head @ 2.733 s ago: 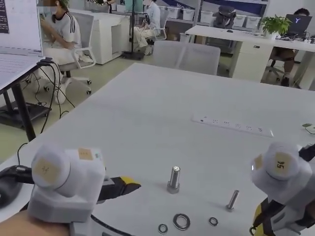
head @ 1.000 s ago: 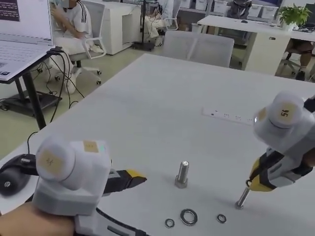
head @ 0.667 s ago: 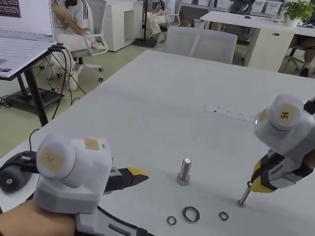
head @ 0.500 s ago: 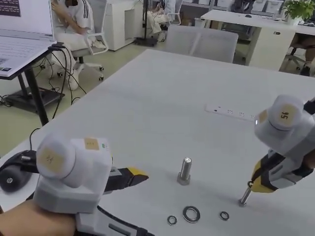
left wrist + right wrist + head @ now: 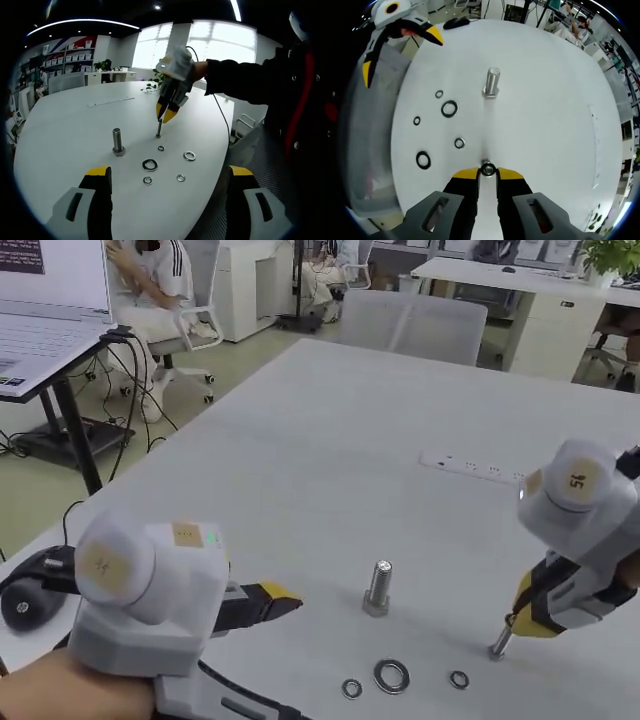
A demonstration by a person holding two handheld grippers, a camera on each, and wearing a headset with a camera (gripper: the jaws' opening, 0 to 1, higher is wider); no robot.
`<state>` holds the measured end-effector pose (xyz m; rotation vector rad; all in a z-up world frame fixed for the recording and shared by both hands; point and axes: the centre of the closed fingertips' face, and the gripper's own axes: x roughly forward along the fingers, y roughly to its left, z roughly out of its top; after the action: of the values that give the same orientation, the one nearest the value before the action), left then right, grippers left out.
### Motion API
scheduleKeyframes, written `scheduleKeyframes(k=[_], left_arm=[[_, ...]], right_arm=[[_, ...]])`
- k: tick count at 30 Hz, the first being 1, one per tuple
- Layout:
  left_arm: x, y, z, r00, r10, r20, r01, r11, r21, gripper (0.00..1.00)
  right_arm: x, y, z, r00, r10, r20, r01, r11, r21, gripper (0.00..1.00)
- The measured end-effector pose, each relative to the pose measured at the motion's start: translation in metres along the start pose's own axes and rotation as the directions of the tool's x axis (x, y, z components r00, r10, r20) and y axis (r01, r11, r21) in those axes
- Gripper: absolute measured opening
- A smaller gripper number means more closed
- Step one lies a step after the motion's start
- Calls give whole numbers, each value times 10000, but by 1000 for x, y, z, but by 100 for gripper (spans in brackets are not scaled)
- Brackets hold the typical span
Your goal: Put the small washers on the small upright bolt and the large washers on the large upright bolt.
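Both gripper views take in two large washers (image 5: pixel 149 164) and three small washers (image 5: pixel 147 180), five in all, lying flat and scattered on the white table (image 5: pixel 330 440). The head view catches three of them at its lower edge, just in front of the two bolts. The large bolt (image 5: pixel 377 587), silver and threaded, stands upright on its hex head. To its right the small bolt (image 5: pixel 499 642) stands on the table, leaning slightly. Its top is pinched between the yellow-tipped jaws of the right gripper (image 5: pixel 488 173), whose own view sees the bolt end-on. The left gripper (image 5: pixel 169 172) is spread wide, grasping nothing.
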<state>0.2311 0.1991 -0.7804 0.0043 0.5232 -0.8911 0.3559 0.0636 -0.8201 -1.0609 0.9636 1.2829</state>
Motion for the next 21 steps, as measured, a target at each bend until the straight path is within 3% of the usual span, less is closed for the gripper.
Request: scheduleKeyframes(k=[21], left_arm=[[0,1,-3,10000,10,-82,-11,10000,-59,95]], right_arm=[[30,0,-9,9994,327,-98,-324,9992,219,14]])
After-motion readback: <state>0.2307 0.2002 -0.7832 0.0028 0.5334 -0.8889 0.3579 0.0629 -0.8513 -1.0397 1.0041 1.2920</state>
